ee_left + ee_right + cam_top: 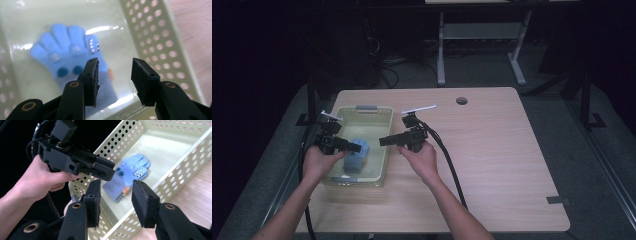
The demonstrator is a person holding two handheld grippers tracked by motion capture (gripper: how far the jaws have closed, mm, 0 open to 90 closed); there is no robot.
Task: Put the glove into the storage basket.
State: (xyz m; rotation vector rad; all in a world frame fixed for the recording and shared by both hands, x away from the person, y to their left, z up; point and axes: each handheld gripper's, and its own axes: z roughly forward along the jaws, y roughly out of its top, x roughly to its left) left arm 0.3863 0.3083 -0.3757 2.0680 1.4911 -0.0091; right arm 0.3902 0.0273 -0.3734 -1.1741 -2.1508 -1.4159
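Hovering nearer, left gripper point(113, 82), jaws apart, faces blue glove point(72, 65) lying lengthwise upper left; right gripper point(116, 202) likewise parted.

Pale green perforated plastic basket point(384, 131) on light wood table point(492, 150). Left gripper point(354, 147) over basket, just above blue knitted glove point(357, 156). Right gripper point(384, 141) at basket's right rim, pointing toward left one.

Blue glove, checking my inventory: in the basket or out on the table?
In. The blue glove lies flat on the floor of the perforated basket, walls around it.
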